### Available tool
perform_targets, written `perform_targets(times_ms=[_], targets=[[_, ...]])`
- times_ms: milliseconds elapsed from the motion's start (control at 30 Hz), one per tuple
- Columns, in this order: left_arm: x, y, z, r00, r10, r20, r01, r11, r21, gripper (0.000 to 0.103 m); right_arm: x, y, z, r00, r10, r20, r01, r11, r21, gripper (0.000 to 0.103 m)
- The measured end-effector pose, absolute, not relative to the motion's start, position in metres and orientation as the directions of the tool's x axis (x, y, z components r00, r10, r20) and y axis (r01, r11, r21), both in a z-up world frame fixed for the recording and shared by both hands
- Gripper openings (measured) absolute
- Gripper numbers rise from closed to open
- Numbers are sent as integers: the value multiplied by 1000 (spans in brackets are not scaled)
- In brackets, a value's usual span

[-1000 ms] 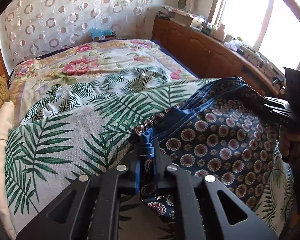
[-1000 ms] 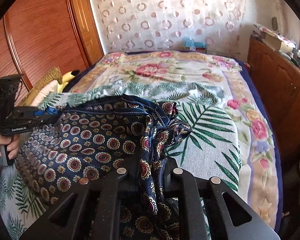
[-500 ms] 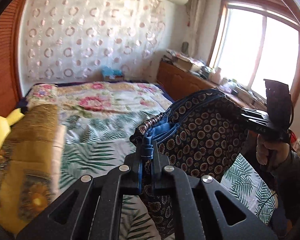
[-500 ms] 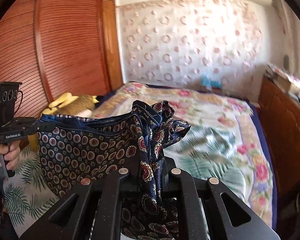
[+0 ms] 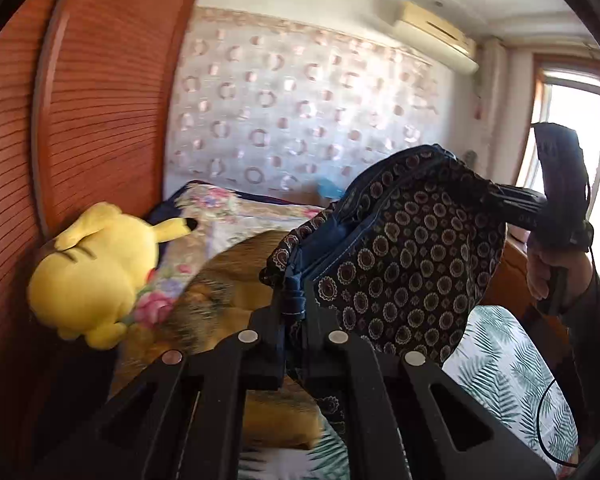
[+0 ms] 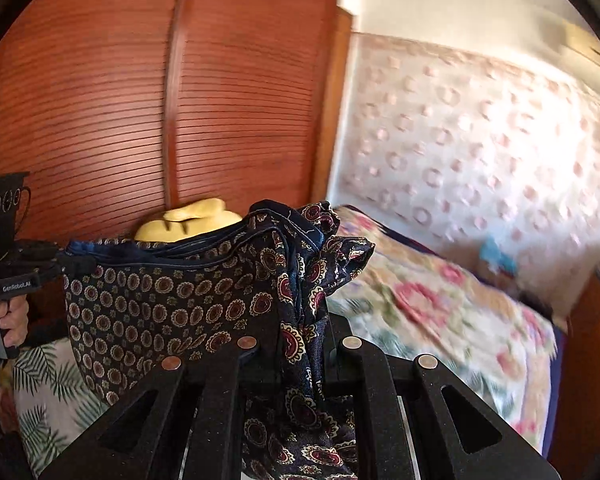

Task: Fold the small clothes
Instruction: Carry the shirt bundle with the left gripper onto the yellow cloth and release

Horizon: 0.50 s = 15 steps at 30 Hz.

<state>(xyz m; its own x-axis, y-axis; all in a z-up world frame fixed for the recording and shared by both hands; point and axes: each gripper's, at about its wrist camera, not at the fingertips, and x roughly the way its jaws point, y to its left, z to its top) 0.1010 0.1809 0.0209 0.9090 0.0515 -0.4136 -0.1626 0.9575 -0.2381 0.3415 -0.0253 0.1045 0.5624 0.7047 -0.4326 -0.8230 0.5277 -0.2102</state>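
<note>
Garment: dark patterned shorts, blue waistband uppermost, held in the air above the bed; no part of the cloth visibly rests on the covers.
Left tongs: closed tight on one bunched end of the waistband.
Right tongs: closed on the other end, with loose patterned cloth spilling down between the fingers.
Long axis: the waistband runs roughly level from one pair of tongs to the other, a little slack; the body of the shorts hangs below it.
Key relation: the shorts lie straight ahead of both tongs, stretched between them, so neither hand is nearer; each holds its own corner.
Below: the palm-leaf blanket lies under the hanging cloth, toward the person's side of the bed.
Nearby: a yellow plush toy lies against the wooden wardrobe, clear of the shorts.
Judgement: laying the shorts flat calls for both ends to come down evenly so the waistband lands straight.
Risk: the bunched right end may land creased.
Containers: none in view.
</note>
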Motion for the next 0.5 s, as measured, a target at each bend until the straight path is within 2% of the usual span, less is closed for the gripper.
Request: perform_targets(times_ms=[267, 433, 467, 500], targets=[[102, 226, -33, 848, 144, -511, -314, 912, -264, 6, 392, 98, 89, 508, 693, -511, -861, 404, -308, 11], [104, 232, -62, 812, 147, -565, -345, 901, -262, 6, 416, 139, 66, 497, 655, -569, -864, 436, -252, 13], [105, 231, -63, 808, 148, -570, -348, 901, -260, 6, 419, 142, 63, 512, 641, -572, -854, 451, -259, 17], [104, 232, -65, 803, 149, -577, -355, 898, -262, 6, 423, 144, 62, 530, 625, -573, -842, 471, -265, 31]])
